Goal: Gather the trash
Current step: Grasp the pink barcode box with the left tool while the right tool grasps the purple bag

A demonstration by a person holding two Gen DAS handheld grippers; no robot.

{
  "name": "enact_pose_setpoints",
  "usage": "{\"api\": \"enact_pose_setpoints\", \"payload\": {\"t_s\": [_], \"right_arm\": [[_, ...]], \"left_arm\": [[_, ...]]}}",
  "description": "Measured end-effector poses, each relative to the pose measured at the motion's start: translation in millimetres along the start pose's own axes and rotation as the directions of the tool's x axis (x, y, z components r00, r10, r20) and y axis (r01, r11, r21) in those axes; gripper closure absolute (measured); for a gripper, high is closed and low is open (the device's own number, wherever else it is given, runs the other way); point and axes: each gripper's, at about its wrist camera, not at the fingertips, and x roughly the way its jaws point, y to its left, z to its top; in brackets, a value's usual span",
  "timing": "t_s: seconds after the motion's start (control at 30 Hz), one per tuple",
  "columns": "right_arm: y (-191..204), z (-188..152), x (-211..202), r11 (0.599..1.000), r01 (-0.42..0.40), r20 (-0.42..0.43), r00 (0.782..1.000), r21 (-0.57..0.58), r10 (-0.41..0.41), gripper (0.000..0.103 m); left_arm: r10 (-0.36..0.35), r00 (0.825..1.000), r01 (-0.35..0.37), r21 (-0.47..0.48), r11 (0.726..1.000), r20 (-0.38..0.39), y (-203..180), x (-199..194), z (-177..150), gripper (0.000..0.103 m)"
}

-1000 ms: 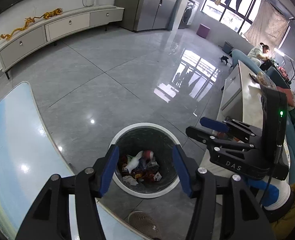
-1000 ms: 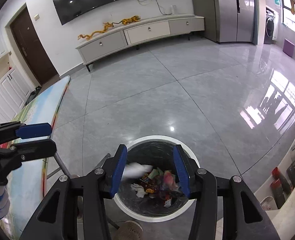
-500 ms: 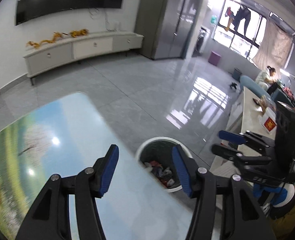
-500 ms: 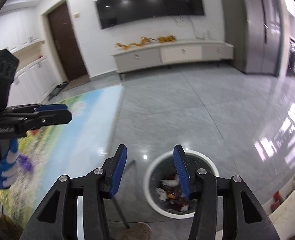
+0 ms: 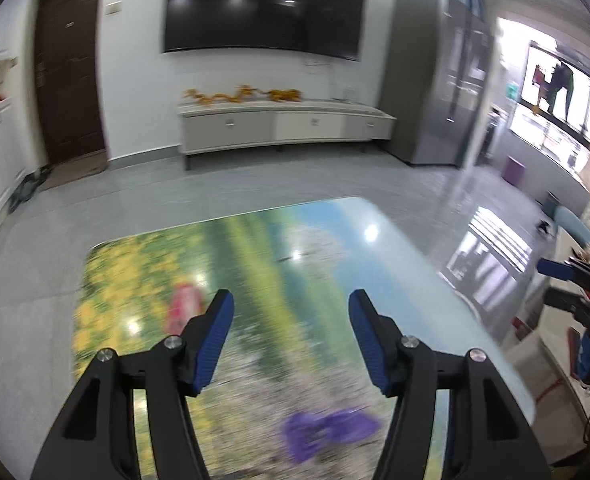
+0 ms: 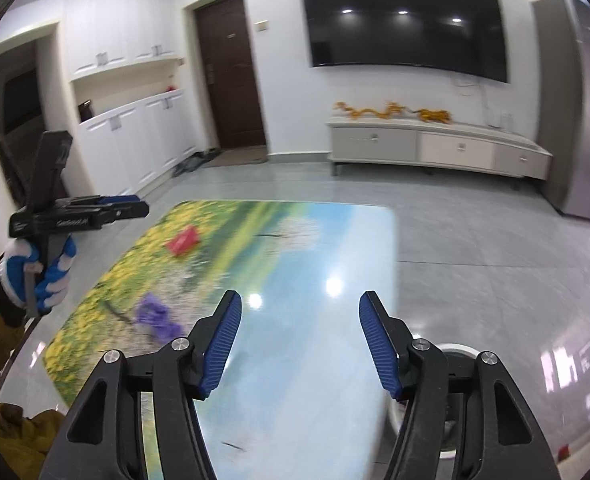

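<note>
The table, printed with a meadow and sky, filled the near half of both views, its picture smeared by blur. Beyond it lay bare grey floor, then a low white cabinet with gold ornaments under a dark wall screen. A brown door stood left of that, a tall grey fridge right.

The bin stood off the table's right edge, mostly hidden behind the right gripper's finger; only a strip of white rim showed, and its contents could not be made out.

The left gripper hung over the table, jaws apart and opening, nothing between them. The right gripper was the same: jaws wide and opening, empty. In the right view the left gripper appeared at far left, held in a blue-and-white gloved hand with a mustard sleeve.

Trash lay on the table: a purple crumpled piece near, just ahead of the left gripper, and a red piece further off to the left. Both were too blurred to identify. Nothing stood between the grippers and either piece
</note>
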Motion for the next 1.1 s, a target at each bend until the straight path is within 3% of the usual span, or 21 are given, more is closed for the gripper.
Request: {"api": "enact_pose_setpoints", "payload": {"t_s": [0.17, 0.3, 0.63, 0.87, 0.97, 1.03, 1.1], "right_arm": [[56, 2, 45, 0.991, -0.109, -0.086, 0.991, -0.076, 0.103, 0.035], [93, -3, 84, 0.973, -0.197, -0.162, 0.971, -0.118, 0.177, 0.035], [150, -16, 168, 0.921, -0.356, -0.31, 0.903, -0.157, 0.297, 0.029], [167, -25, 205, 0.897, -0.416, -0.369, 0.866, -0.153, 0.339, 0.029], [167, -28, 213, 0.898, -0.419, -0.377, 0.859, -0.134, 0.345, 0.032], [164, -32, 214, 0.9, -0.419, -0.384, 0.856, -0.121, 0.347, 0.047], [161, -35, 214, 0.902, -0.418, -0.383, 0.855, -0.109, 0.35, 0.052]], "left_arm": [[0.06, 0.998, -0.06, -0.056, 0.997, -0.016, 58, -1, -24, 0.037], [0.071, 0.996, -0.076, -0.091, 0.993, -0.051, 85, 18, -41, 0.037], [0.06, 0.991, -0.075, -0.116, 0.99, -0.123, 110, 97, -39, 0.037], [0.079, 0.983, -0.091, -0.066, 0.994, -0.168, 105, 148, -29, 0.037], [0.083, 0.979, -0.099, -0.079, 0.992, -0.184, 108, 160, -29, 0.038], [0.087, 0.978, -0.105, -0.087, 0.991, -0.19, 110, 165, -30, 0.047], [0.076, 0.976, -0.098, -0.099, 0.99, -0.206, 111, 169, -32, 0.054]]}}
